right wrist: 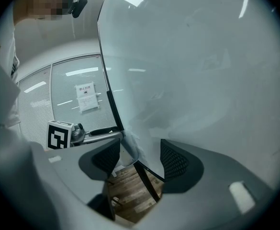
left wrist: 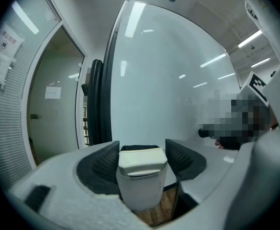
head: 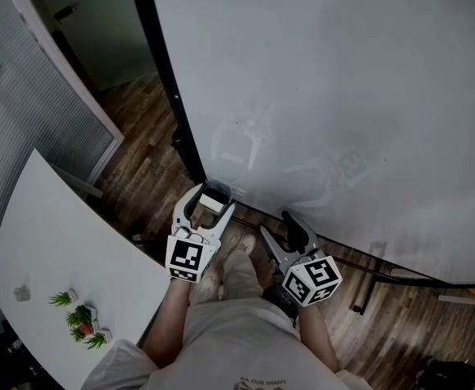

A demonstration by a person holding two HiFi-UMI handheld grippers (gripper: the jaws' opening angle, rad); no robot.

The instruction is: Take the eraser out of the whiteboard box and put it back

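The white eraser [head: 211, 204] with a black felt face sits between the jaws of my left gripper [head: 212, 195], right at the lower left edge of the whiteboard [head: 343, 96]. In the left gripper view the eraser [left wrist: 142, 169] fills the gap and both ribbed pads [left wrist: 107, 163] touch its sides. My right gripper [head: 289, 221] hangs beside it to the right, close to the board's bottom edge. Its jaws [right wrist: 139, 155] stand apart with only floor and the board's frame showing between them. I cannot make out the whiteboard box apart from the eraser.
A white table [head: 50, 250] with small potted plants [head: 79, 319] stands at the left. Behind it are a blinded glass partition [head: 26, 96] and a doorway. The board's black frame post [head: 168, 80] and stand foot [head: 367, 287] rest on wood floor.
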